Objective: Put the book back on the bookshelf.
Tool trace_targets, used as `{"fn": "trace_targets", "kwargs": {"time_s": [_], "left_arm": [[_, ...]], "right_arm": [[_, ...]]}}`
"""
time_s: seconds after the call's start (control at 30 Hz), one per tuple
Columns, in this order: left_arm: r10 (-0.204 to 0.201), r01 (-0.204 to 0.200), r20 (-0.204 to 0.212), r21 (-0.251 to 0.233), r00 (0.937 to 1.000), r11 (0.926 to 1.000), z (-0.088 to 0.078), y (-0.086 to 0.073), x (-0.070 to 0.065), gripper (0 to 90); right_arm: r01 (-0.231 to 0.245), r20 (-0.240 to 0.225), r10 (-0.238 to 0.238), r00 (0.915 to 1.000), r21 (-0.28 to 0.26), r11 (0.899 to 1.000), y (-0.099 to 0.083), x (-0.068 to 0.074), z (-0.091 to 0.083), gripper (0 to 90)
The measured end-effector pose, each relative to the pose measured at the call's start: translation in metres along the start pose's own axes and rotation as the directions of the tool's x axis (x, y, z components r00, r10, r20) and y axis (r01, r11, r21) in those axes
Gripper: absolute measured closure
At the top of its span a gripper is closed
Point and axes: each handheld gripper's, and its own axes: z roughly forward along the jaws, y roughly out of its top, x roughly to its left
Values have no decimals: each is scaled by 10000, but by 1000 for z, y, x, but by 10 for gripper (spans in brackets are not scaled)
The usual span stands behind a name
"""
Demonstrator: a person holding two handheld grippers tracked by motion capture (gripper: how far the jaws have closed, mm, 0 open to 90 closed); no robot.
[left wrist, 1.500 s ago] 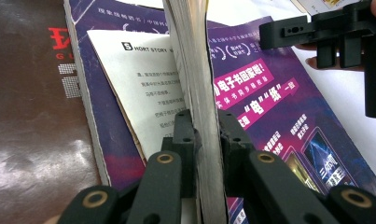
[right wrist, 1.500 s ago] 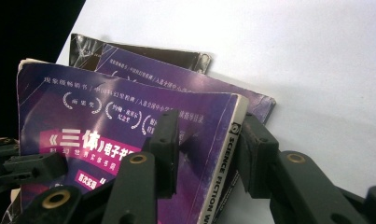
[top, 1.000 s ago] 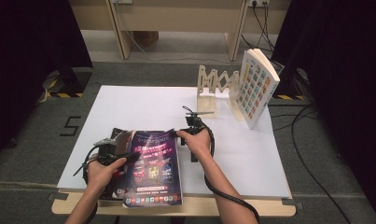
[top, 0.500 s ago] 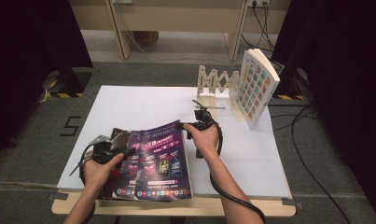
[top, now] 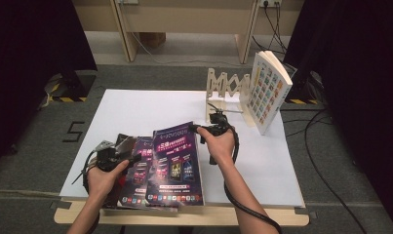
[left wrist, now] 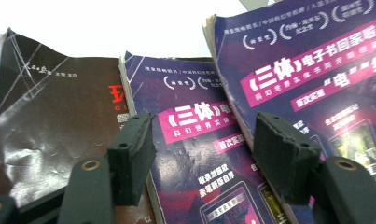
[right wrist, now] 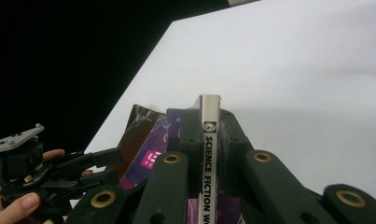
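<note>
on the clamped magazine's spine (right wrist: pixel 209 158): "science fiction".

On the near left part of the flat white rectangular table (top: pixel 135 109) three paperbacks overlap in a row. The dark brown-covered paperback (left wrist: pixel 50 116) lies leftmost, the middle purple-covered paperback (left wrist: pixel 195 154) lies partly on it, and the raised purple-and-pink science fiction paperback (top: pixel 177 163) sits rightmost, over the middle one's right edge. At the far right stands the pale wooden zigzag book rack (top: pixel 225 87), with the thick upright picture-covered book (top: pixel 266 90) against its right end.
</note>
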Motion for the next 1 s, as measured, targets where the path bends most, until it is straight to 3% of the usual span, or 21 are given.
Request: {"fn": "trace_targets", "kwargs": {"time_s": [0.33, 1.0], "left_arm": [[199, -199, -167, -22, 9997, 9998, 0, -1, 0, 361], [192, -194, -220, -106, 9996, 9998, -1, -1, -1, 364]], "right_arm": [[154, -80, -156, 9998, -295, 9994, 2, 2, -10, 836], [284, 6, -285, 9996, -1052, 9940, 5, 0, -35, 836]]}}
